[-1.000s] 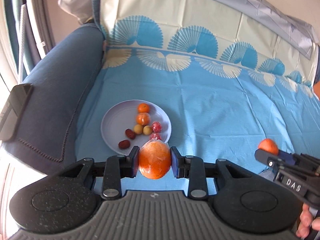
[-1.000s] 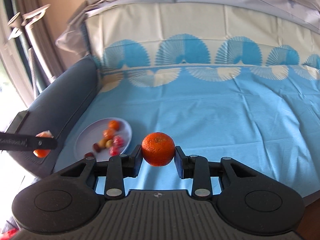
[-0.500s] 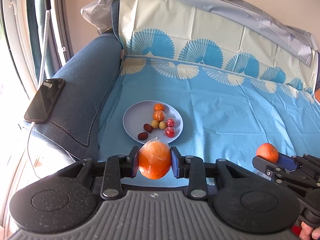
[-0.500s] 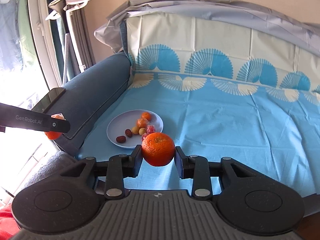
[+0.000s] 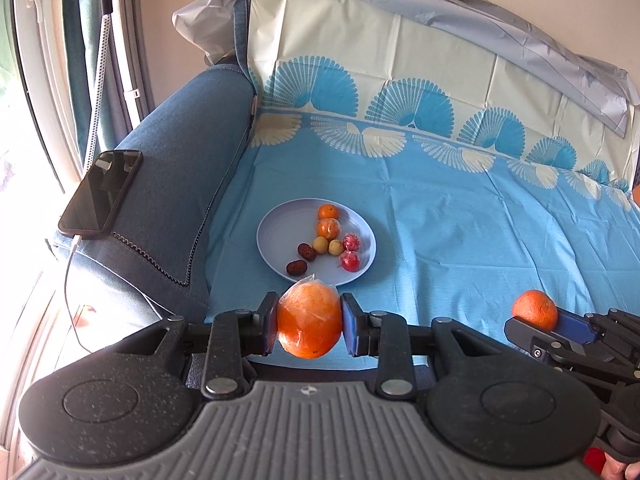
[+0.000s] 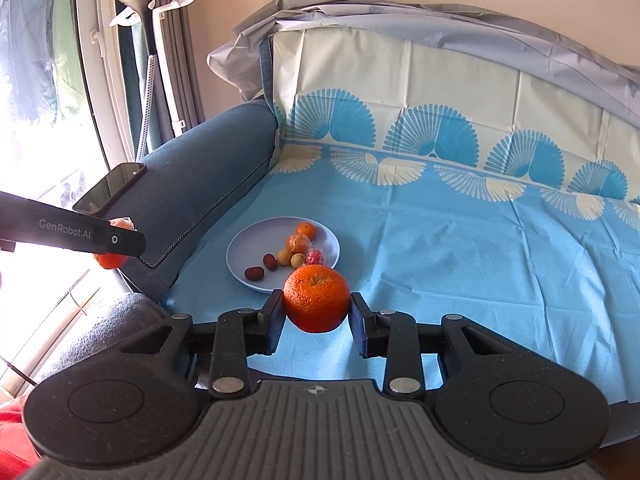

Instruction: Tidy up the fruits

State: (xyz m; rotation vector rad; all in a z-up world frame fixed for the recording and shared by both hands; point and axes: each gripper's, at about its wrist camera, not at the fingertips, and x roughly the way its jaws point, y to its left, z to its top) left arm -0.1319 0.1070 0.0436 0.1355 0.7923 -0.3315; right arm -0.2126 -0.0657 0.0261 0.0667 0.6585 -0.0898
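The left tongs point(image 5: 309, 326) pinch a wrapped orange point(image 5: 309, 320), a large orange fruit in clear plastic film whose twisted end sticks up at the top; both blue pads press against its sides. The right tongs point(image 6: 316, 310) pinch a bare orange point(image 6: 317, 298) with dimpled skin, its stem end facing up, and the black pads touch it on either side. Both fruits hang in the air above the near edge of a sofa seat covered by a blue cloth point(image 5: 460, 220) printed with fan shapes.

On that cloth, just beyond the left tongs, sits a pale blue plate point(image 5: 280, 236). It carries two small mandarins point(image 5: 328, 213) toward its far side, one of them in film, two small yellow fruits point(image 5: 328, 245) in the middle, two dark red dates point(image 5: 302, 258) toward the near left, and two red fruits in film point(image 5: 351, 254) on the right. The left part of the plate is bare.

In the left wrist view the right tongs appear at the lower right with their orange, well apart from the plate. In the right wrist view the left tongs reach in from the left edge, in front of the sofa's dark blue armrest point(image 6: 192, 184).

A black phone point(image 5: 102, 194) lies on the armrest with a white cable plugged into its near end. A garment steamer point(image 6: 148, 40) stands by the window behind.
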